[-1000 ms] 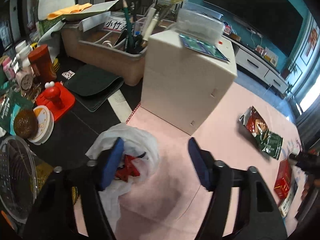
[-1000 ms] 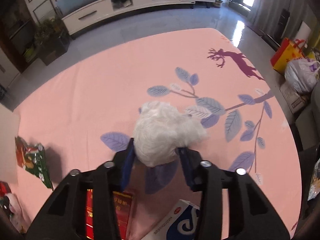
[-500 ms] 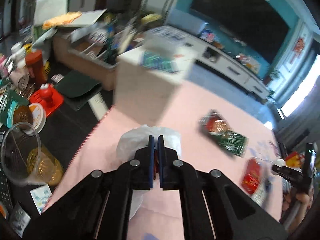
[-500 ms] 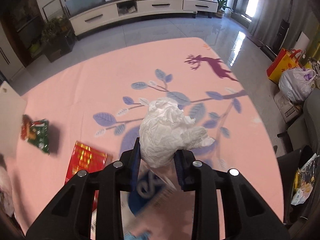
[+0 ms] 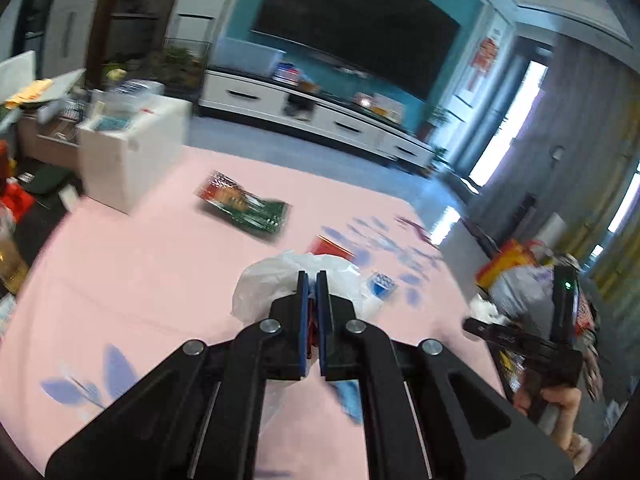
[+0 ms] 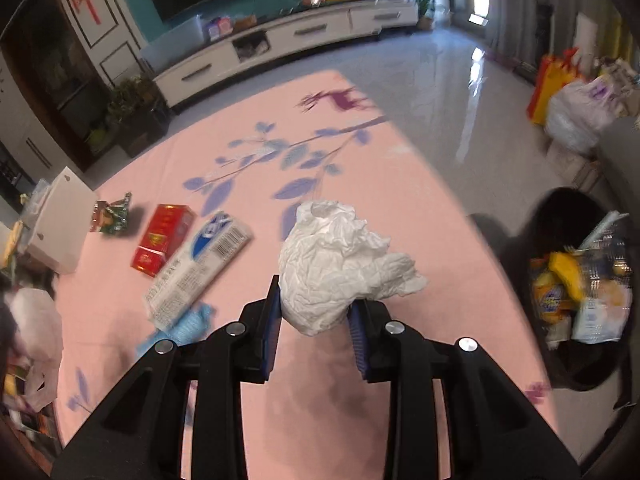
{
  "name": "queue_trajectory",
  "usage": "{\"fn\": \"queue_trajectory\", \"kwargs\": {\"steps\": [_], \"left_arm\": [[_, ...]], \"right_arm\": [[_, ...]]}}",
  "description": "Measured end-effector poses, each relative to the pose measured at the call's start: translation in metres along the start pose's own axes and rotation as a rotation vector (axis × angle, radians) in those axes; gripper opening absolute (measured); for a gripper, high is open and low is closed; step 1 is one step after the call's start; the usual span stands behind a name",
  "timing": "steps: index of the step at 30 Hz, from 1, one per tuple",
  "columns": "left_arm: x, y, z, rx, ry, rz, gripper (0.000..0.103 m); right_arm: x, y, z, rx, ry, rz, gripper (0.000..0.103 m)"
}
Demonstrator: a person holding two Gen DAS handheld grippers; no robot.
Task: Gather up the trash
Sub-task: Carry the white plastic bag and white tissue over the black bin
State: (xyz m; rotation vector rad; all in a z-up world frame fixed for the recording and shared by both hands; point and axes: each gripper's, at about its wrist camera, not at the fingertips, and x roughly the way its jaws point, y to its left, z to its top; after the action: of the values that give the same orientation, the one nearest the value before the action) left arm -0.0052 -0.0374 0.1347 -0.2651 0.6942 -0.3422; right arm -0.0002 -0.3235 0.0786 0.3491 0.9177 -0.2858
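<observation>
Right gripper (image 6: 314, 312) pinches crumpled white tissue (image 6: 340, 268) over pink tablecloth (image 6: 400, 208); left gripper (image 5: 312, 300), pressed together, clamps white plastic bag (image 5: 268, 284).

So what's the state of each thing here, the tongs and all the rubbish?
Left tongs: shut on the white plastic bag.
Right tongs: shut on the crumpled tissue, lifted off the cloth.
Red box: lying flat.
Blue-and-white packet: lying flat.
Snack wrapper: lying crumpled.
Black bin: open, partly full.
</observation>
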Motion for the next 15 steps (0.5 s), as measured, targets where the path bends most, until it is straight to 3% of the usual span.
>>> {"fn": "queue_trajectory", "kwargs": {"steps": [3,6,11,15], "left_arm": [[0.002,-0.029,-0.020,0.014,0.018,-0.041,0.005],[0.006,-0.058,-0.038,0.018,0.055,-0.100,0.005],[0.013,-0.104,-0.049,0.057,0.081,-0.157,0.005],[0.017,-0.143,-0.050,0.077,0.078,-0.230,0.005]], "right_arm": [[-0.022,-0.015,-0.006,-0.011,-0.090,-0.079,0.031],[-0.045,-0.033,-0.005,0.010,-0.151,-0.092,0.031],[-0.093,-0.059,-0.006,0.016,-0.294,-0.154,0.032],[-0.116,-0.085,-0.008,0.041,-0.337,-0.172,0.032]]}}
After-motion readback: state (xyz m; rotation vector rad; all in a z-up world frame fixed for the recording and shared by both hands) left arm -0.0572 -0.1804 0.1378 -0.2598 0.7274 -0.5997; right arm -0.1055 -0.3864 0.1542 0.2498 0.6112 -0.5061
